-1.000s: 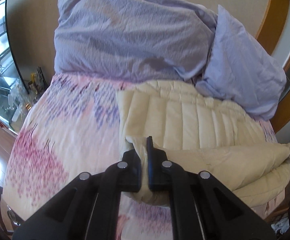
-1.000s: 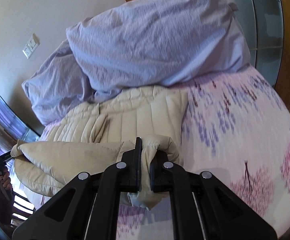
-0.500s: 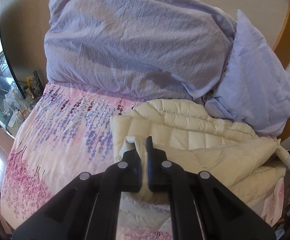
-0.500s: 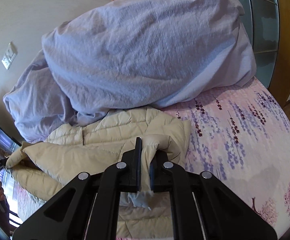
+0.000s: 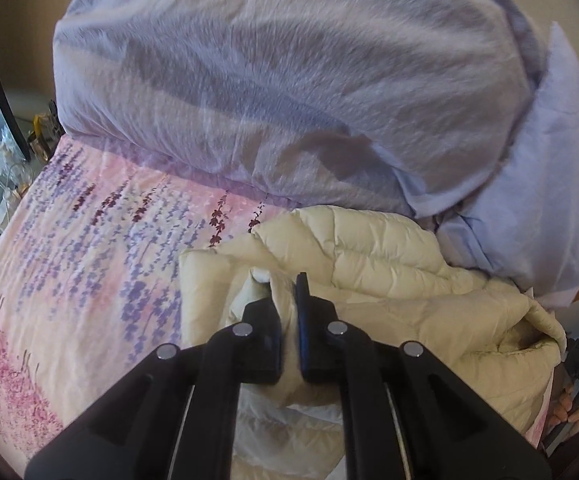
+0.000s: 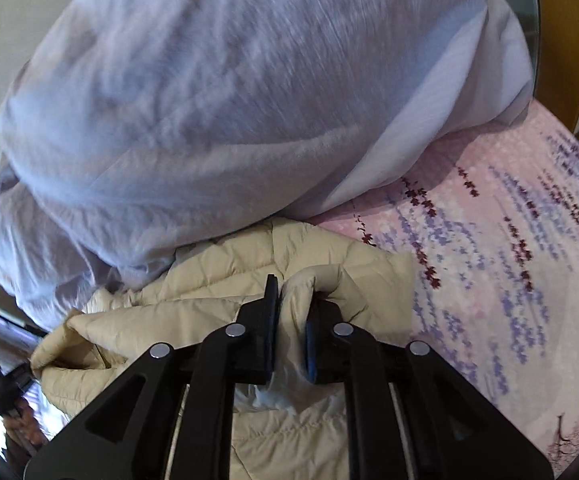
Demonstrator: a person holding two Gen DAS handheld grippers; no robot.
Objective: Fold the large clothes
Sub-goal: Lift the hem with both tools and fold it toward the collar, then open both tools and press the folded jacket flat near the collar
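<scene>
Now one cream jacket point(image 5: 389, 264) on bed point(image 5: 89, 248); two tongs, left point(image 5: 285, 292), right point(image 6: 293, 296), both opening, fabric between

My right gripper point(image 6: 291, 300) is opening its jaws, a fold of the cream puffer jacket point(image 6: 329, 280) between them. Ahead lies a lavender duvet point(image 6: 249, 100); right of my fingers, the floral bedsheet point(image 6: 509, 260).

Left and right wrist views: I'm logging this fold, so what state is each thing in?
Cream quilted puffer jacket: folded over, on the bed.
Left tool: jaws opening, jacket fabric between them.
Right tool: jaws opening, jacket fabric between them.
Lavender crumpled duvet: heaped behind the jacket.
</scene>
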